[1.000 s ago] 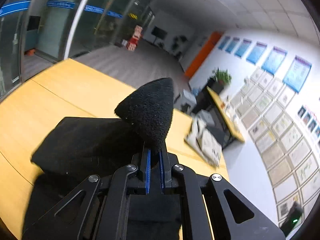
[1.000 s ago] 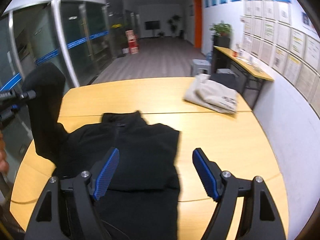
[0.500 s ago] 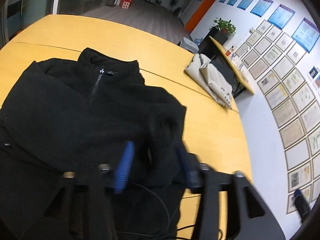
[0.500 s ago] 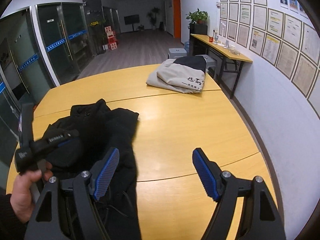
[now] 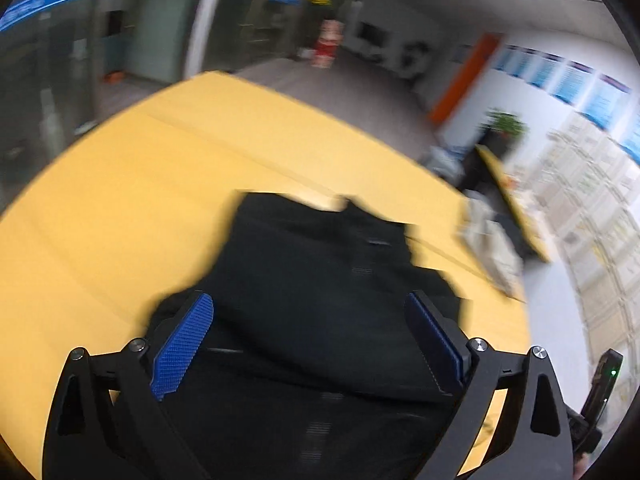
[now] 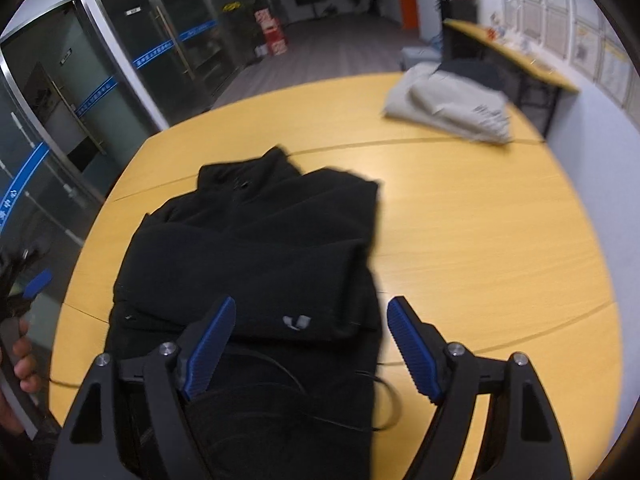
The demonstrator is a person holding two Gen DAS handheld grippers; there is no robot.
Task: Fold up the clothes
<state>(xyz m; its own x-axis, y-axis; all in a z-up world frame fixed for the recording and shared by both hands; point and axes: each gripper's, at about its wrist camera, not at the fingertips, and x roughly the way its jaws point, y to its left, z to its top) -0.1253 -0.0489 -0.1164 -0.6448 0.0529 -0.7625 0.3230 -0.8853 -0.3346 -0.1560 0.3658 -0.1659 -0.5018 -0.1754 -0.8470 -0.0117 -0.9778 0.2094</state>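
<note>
A black zip jacket (image 6: 256, 248) lies on the round yellow table (image 6: 480, 240), collar at the far end, both sleeves folded across its front. It also shows, blurred, in the left wrist view (image 5: 320, 300). My left gripper (image 5: 308, 304) is open and empty, above the jacket's near part. My right gripper (image 6: 310, 308) is open and empty, above the jacket's lower right part near a small grey logo. The left gripper also shows at the left edge of the right wrist view (image 6: 36, 282), held in a hand.
A folded beige garment (image 6: 452, 108) lies at the table's far right edge. A thin black cable (image 6: 384, 404) runs over the jacket's near hem. A side desk (image 6: 516, 60) stands by the right wall. Glass doors stand to the left.
My left gripper let go of the black sleeve, laid it across the jacket, opened wide and drew back to the left. My right gripper moved left over the jacket, still open.
</note>
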